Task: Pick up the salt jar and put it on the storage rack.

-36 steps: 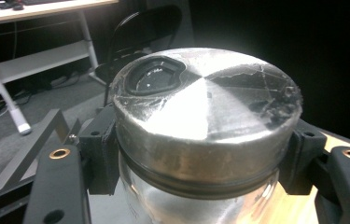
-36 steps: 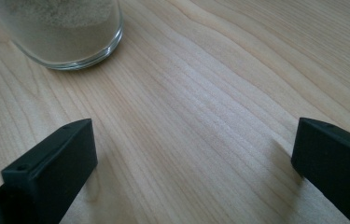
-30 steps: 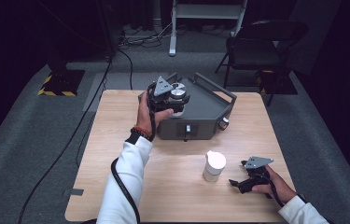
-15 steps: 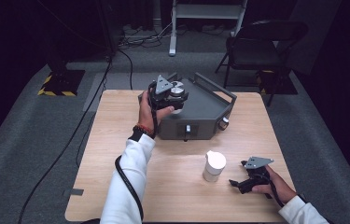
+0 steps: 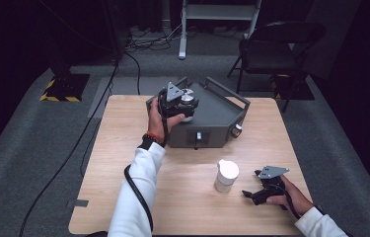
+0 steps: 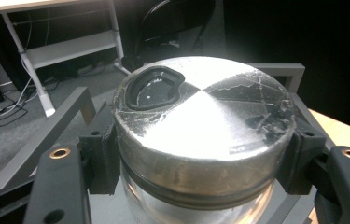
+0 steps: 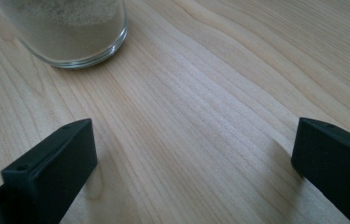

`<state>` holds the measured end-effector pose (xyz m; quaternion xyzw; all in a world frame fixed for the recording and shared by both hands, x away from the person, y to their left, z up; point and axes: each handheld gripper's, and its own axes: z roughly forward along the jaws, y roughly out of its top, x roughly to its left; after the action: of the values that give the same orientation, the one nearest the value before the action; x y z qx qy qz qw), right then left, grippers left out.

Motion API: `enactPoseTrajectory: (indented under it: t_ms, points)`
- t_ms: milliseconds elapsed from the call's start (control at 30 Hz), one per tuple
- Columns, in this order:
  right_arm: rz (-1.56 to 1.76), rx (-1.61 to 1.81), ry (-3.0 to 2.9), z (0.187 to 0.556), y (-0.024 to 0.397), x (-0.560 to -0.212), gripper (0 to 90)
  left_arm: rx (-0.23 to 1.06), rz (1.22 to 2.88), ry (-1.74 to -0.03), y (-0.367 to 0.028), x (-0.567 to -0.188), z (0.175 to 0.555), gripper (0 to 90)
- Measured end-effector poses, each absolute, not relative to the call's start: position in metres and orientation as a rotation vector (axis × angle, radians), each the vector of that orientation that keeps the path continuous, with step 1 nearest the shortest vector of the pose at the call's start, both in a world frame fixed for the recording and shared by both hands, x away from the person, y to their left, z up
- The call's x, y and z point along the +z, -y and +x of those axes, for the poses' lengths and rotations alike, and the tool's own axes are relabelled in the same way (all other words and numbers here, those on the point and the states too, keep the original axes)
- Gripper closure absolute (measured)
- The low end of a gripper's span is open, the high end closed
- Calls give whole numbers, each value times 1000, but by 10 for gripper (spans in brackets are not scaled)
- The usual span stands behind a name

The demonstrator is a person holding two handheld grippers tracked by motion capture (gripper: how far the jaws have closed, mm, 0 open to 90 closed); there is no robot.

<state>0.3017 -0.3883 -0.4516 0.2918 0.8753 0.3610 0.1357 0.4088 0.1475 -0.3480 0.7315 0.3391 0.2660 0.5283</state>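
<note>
In the high view the left tool (image 5: 185, 101) holds a metal-lidded glass jar (image 5: 187, 98) over the grey machine (image 5: 217, 118) at twelve o'clock on the tabletop (image 5: 123, 148), while the right tool (image 5: 264, 190) rests at four o'clock beside a white-capped jar (image 5: 226, 175). The left gripper view shows its jaws clamped on the jar's lid (image 6: 200, 121) from both sides (probably to keep it steady). The right gripper view shows that tool's jaws wide apart and empty, likely parked in reserve, the glass base (image 7: 70, 32) at eleven o'clock.

1. My left arm reaches forward in its white sleeve, wrist bent, left gripper (image 5: 181, 102) raised with its fingers (image 6: 100, 156) clamped tight.
2. My right gripper (image 5: 252, 194) lies low, pointing left, fingers (image 7: 53, 161) spread wide apart.
</note>
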Motion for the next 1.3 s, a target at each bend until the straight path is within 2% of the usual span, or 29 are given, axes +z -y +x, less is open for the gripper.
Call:
enactPoseTrajectory:
  t_ms: [900, 933, 967, 1067, 1133, 1300]
  points:
    - [837, 1047, -2540, 302, 389, -452, 1, 600, 1729, -844, -150, -367, 417, 295]
    - [836, 1047, -2540, 302, 389, -452, 1, 600, 1734, -847, -150, -366, 417, 215]
    - [836, 1047, -2540, 302, 389, -452, 1, 615, 1743, -851, -149, -365, 416, 215]
    - [838, 1047, -2540, 302, 388, -452, 1, 652, 1754, -855, -147, -362, 412, 141]
    - [838, 1046, -2540, 302, 388, -451, 0, 695, 1782, -851, -145, -358, 408, 37]
    - [838, 1047, -2540, 302, 388, -451, 0, 708, 1807, -831, -147, -350, 404, 0]
